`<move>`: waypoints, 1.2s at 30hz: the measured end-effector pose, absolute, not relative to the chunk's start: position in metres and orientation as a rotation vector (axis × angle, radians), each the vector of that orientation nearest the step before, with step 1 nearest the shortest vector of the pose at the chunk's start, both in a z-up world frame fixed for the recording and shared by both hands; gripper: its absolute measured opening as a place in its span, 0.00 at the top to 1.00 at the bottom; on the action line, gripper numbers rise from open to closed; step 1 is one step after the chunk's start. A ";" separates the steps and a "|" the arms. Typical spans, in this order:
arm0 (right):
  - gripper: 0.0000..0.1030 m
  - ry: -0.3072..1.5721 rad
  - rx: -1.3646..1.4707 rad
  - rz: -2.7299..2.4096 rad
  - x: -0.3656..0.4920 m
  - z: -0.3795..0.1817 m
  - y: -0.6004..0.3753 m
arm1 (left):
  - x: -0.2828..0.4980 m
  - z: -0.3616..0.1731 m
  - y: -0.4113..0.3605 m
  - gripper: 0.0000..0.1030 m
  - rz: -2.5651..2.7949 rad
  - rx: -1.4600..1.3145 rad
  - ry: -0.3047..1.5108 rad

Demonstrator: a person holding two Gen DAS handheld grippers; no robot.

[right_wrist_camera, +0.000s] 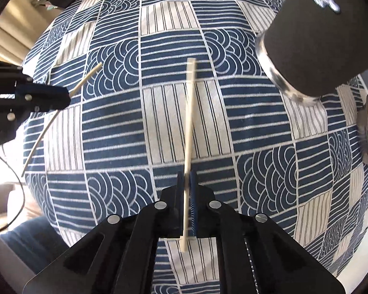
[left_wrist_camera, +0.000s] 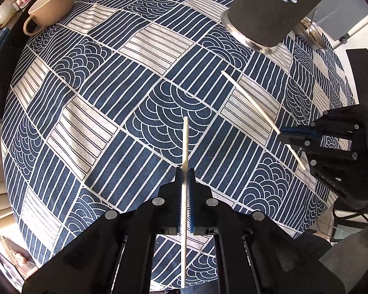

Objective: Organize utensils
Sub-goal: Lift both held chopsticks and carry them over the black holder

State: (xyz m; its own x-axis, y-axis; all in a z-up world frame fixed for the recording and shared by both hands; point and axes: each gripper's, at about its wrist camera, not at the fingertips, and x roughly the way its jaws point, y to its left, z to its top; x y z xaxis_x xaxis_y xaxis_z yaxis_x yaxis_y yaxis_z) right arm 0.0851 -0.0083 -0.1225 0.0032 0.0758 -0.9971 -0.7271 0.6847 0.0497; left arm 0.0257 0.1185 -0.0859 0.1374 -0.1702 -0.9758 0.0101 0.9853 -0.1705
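Both grippers are clamped down — the left gripper pinches one pale chopstick pointing toward 12 o'clock over the blue patterned tablecloth, the right gripper pinches the other chopstick, and the dark utensil holder stands at about 2 o'clock in both wrist views.

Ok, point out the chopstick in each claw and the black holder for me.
Left chopstick [left_wrist_camera: 185,144], left wrist view, on its shaft ahead of the claw.
Right chopstick [right_wrist_camera: 190,112], right wrist view, mid-shaft.
Black holder [left_wrist_camera: 274,7], left wrist view, on its dark side wall.
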 end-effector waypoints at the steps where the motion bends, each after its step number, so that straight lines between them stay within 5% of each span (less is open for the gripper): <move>1: 0.96 1.452 -0.548 0.683 0.088 -0.122 -0.013 | 0.024 -0.083 0.120 0.96 -0.135 -0.134 1.424; 12: 0.96 1.453 -0.175 0.753 0.107 -0.074 -0.077 | 0.030 -0.065 0.103 0.96 -0.150 -0.100 1.401; 36: 0.96 1.111 0.000 0.783 0.159 0.067 -0.115 | 0.111 0.062 0.044 0.96 -0.181 0.138 1.121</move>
